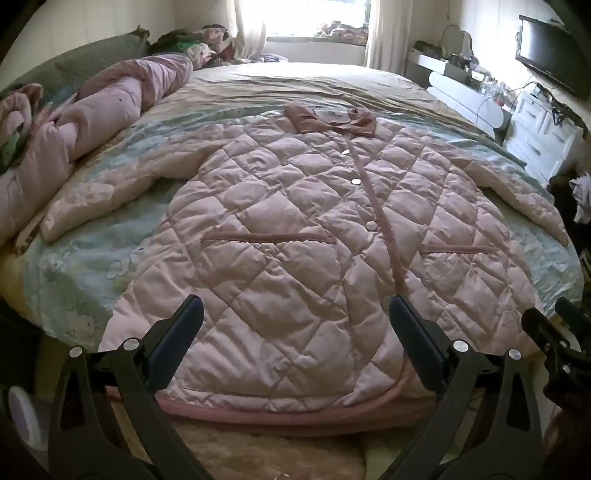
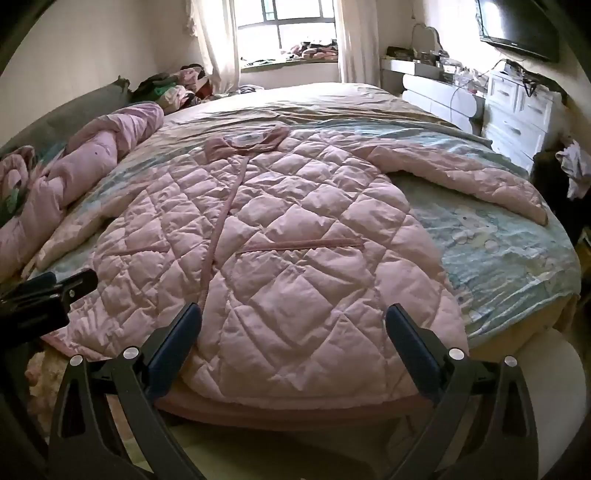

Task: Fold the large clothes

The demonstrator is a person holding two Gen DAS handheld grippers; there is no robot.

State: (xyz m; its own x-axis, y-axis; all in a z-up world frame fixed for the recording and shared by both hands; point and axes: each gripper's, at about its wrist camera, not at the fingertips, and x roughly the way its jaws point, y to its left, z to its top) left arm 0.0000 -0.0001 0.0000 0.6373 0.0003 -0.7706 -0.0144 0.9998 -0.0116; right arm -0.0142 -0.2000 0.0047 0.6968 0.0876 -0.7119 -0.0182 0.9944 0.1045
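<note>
This is a bedroom in a home. A wide bed (image 2: 517,258) with a pale blue-green patterned cover fills most of the room and serves as the landmark. Beyond its far end a window (image 2: 291,22) lets in daylight between light curtains (image 2: 214,44), with clothes heaped on the sill. To the right of the bed stand a white chest of drawers (image 2: 513,110) and a cluttered dressing table with a mirror (image 2: 424,35), and above them a flat television (image 2: 517,26) hangs on the wall. On the bed's left side lie a bunched pink duvet (image 2: 92,147) and a pile of clothing (image 2: 173,88).
</note>
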